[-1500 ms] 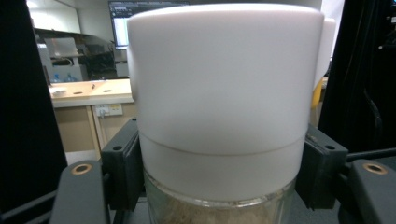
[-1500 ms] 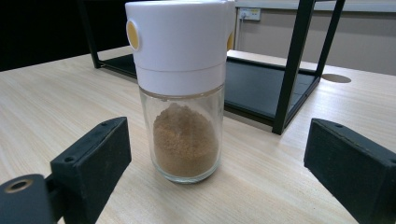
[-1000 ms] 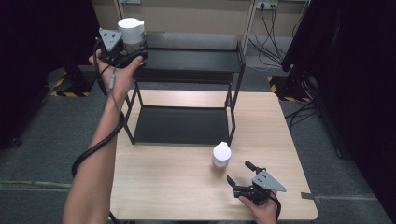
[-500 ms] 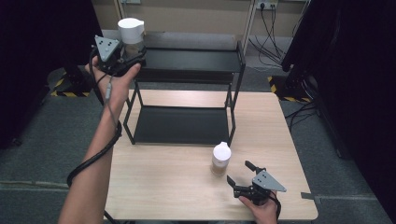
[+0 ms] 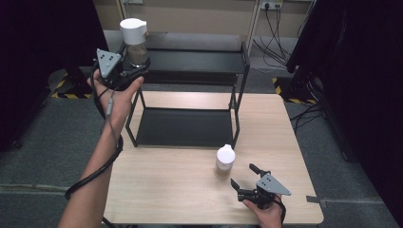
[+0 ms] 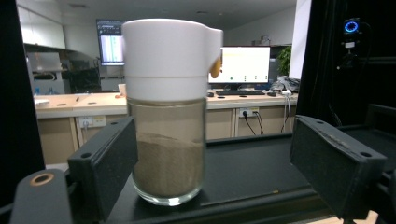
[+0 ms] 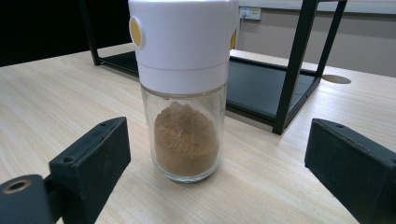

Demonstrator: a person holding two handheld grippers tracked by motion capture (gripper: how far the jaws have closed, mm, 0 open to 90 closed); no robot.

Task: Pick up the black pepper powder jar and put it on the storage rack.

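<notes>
The left tool (image 5: 134, 68) is spread wide around a jar (image 5: 133, 42) standing on the top shelf of the black rack (image 5: 199, 61), one jaw touching the glass. The right tool (image 5: 246, 181) rests released on the surface (image 5: 161, 190), just beside a second jar (image 5: 224, 161).

White-capped glass jar of brown powder (image 5: 133, 42) upright on top shelf (image 5: 190, 61), second jar (image 5: 225, 162) upright on table (image 5: 166, 190)

Rack post (image 7: 293, 70) stands behind table jar (image 7: 184, 88); sides clear.
</notes>
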